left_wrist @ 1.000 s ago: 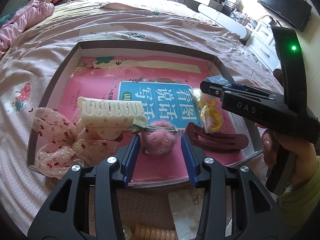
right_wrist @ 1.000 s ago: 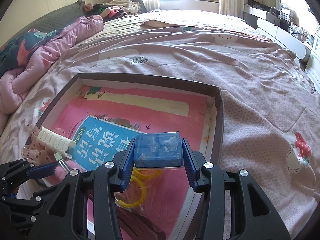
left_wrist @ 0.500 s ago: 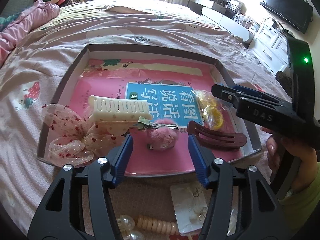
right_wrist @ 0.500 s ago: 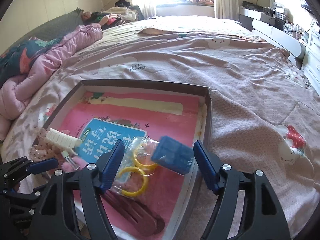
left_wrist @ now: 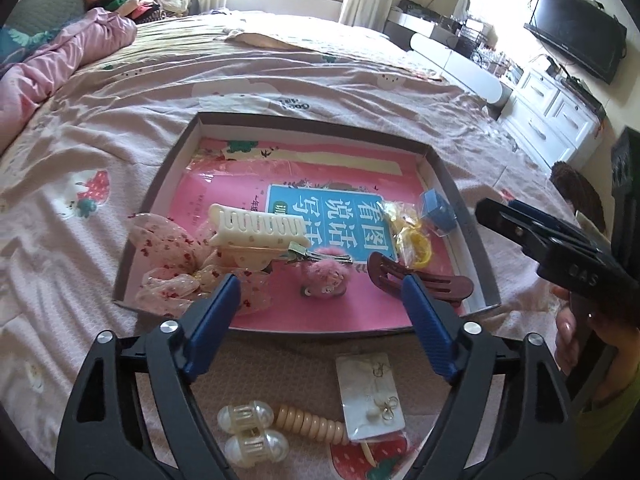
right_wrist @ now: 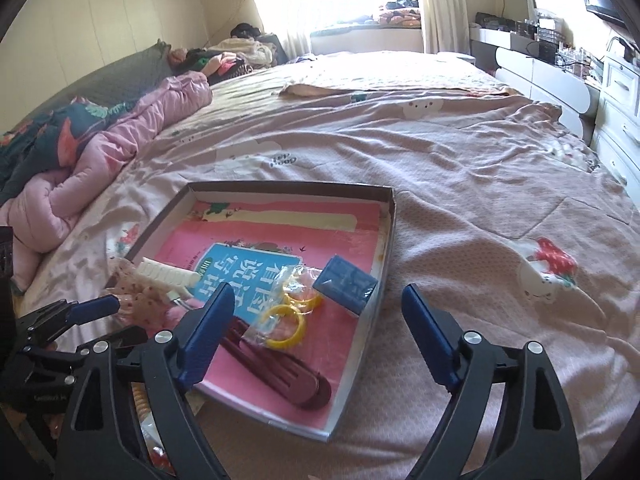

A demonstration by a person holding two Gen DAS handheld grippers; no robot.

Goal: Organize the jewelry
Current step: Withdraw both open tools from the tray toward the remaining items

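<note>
A shallow tray [left_wrist: 312, 124] lined with a pink book lies on the bed. In it are a cream claw clip [left_wrist: 256, 228], a dotted bow [left_wrist: 172, 264], a pink fluffy clip [left_wrist: 324, 276], a maroon clip [left_wrist: 420, 280], bagged yellow rings [left_wrist: 412, 232] and a small blue box [left_wrist: 438, 210]. My left gripper [left_wrist: 320, 320] hovers over the tray's near edge with its jaws opening and nothing between them. My right gripper [right_wrist: 318, 334] is back from the blue box [right_wrist: 346, 284] and the yellow rings [right_wrist: 288, 316], its jaws opening and empty.
On the bedspread in front of the tray lie an earring card [left_wrist: 370, 396], a beige coiled band [left_wrist: 308, 420] and pearly clips [left_wrist: 252, 428]. A pink quilt [right_wrist: 120, 140] is heaped at the left. White drawers [left_wrist: 552, 120] stand past the bed's right side.
The right gripper let go of the blue box, which now lies by the tray's right wall. The left jaws widened away from the pink fluffy clip. Both grippers drew back and up.
</note>
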